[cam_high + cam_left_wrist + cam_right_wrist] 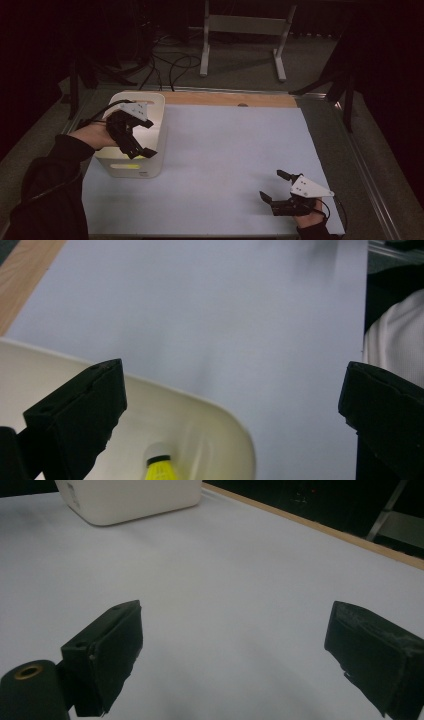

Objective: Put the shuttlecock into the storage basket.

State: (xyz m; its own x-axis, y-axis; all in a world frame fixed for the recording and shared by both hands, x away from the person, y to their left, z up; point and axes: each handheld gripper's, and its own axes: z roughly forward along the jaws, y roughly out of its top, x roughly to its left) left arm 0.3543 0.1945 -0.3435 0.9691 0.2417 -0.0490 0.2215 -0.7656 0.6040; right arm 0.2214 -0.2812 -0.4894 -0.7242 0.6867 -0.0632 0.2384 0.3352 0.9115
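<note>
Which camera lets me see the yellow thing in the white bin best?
The left gripper view: the yellow shuttlecock with its white cork tip lies inside the bin, close below the open jaws. The high view gives a small yellow patch. The right gripper view shows the bin's outside.

- A white bin (150,131) — rectangular, open on top, rounded corners, a handle slot near its far rim — stands upright on the pale blue mat at the table's left side, towards the far edge.
- A yellow shuttlecock (161,469) with a white cork tip and a black band lies inside the bin, tip towards the bin's wall.
</note>
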